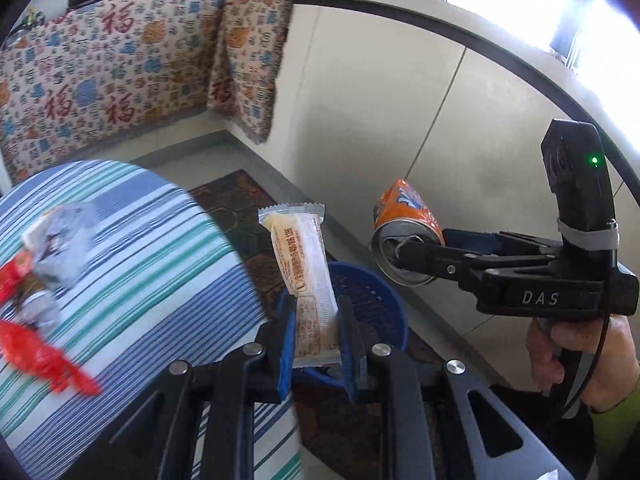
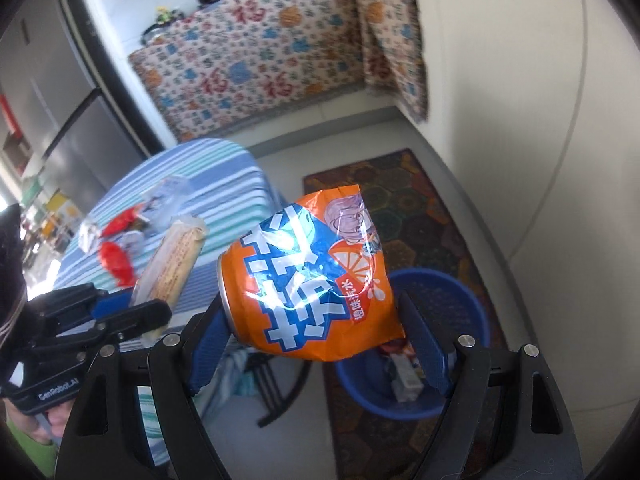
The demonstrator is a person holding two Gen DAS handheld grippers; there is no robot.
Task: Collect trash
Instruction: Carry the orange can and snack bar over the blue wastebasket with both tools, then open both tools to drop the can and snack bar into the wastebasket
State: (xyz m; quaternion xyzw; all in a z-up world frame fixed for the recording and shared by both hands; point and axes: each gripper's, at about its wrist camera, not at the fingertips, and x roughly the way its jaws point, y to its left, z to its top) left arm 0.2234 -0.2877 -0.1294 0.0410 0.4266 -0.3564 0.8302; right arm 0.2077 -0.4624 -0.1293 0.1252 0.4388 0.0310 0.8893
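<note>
My left gripper (image 1: 316,332) is shut on a long white snack wrapper (image 1: 306,280), held upright in the air beyond the table edge, above the blue basket (image 1: 384,292). My right gripper (image 2: 316,328) is shut on a crushed orange soda can (image 2: 308,280), held above the blue basket (image 2: 452,404), which has some trash inside. The can (image 1: 404,232) and right gripper (image 1: 404,254) also show in the left wrist view, to the right of the wrapper. The wrapper (image 2: 172,264) and left gripper (image 2: 132,312) show at the left of the right wrist view.
A round table with a striped cloth (image 1: 152,264) holds red wrappers (image 1: 36,356) and a clear crumpled bag (image 1: 60,240). A patterned rug (image 2: 404,200) lies under the basket. A white counter wall (image 1: 400,120) and a patterned cloth (image 1: 120,80) stand behind.
</note>
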